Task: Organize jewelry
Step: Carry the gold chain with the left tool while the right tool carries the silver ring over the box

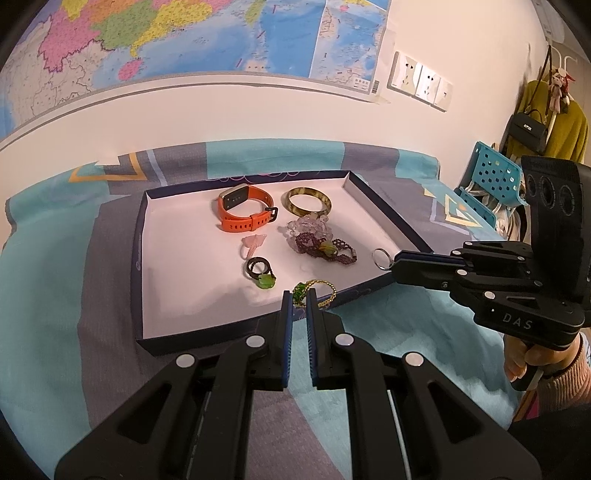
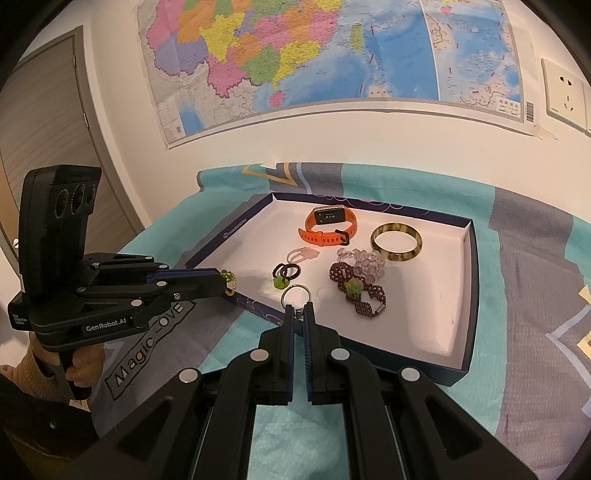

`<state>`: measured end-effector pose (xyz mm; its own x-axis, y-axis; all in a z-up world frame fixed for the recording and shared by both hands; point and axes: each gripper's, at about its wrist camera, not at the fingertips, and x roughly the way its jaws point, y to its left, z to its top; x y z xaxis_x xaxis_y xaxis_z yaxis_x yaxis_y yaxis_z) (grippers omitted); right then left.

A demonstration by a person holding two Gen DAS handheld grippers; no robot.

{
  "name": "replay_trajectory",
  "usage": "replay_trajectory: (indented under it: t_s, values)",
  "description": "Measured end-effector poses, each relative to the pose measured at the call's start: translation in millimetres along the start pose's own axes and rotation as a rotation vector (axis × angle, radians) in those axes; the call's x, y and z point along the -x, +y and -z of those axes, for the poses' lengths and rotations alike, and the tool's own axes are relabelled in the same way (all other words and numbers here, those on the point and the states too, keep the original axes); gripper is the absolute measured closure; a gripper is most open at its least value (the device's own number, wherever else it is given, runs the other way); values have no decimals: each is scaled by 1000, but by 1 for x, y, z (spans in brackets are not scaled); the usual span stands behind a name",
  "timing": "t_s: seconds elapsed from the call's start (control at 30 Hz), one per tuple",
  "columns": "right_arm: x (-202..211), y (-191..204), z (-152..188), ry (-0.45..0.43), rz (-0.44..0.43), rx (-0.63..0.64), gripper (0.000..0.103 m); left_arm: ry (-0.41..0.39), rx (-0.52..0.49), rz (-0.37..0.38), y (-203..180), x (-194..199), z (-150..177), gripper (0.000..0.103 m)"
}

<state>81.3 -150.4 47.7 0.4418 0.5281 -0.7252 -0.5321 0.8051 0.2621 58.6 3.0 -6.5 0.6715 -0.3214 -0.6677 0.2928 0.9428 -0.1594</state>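
A shallow white-lined box lid (image 1: 177, 266) (image 2: 443, 332) lies on the bed. In it are an orange watch (image 1: 245, 208) (image 2: 328, 225), an amber bangle (image 1: 307, 201) (image 2: 396, 242), a clear bead bracelet (image 1: 306, 227), a purple beaded bracelet (image 1: 325, 251) (image 2: 356, 291), a pink ring (image 1: 253, 243) and black rings with a green charm (image 1: 260, 273) (image 2: 284, 275). My left gripper (image 1: 300, 295) (image 2: 225, 282) is shut on a gold chain with a green bead (image 1: 317, 291) over the lid's near edge. My right gripper (image 2: 299, 308) (image 1: 393, 262) is shut on a silver ring (image 2: 295, 295) (image 1: 380, 256) above the lid.
The bed has a teal and grey cover (image 1: 55, 295) (image 2: 535, 295). A map (image 1: 184, 33) and wall sockets (image 1: 419, 79) are on the wall behind. A blue perforated basket (image 1: 491, 177) and hanging bags (image 1: 528, 129) stand to the right of the bed.
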Motion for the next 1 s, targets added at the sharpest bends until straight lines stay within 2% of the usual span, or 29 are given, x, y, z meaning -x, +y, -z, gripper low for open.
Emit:
replay_trajectory:
  t_s: [1.0]
  values:
    - [-9, -8, -8, 10, 8, -15, 100, 8, 14, -15, 4, -13, -9, 95]
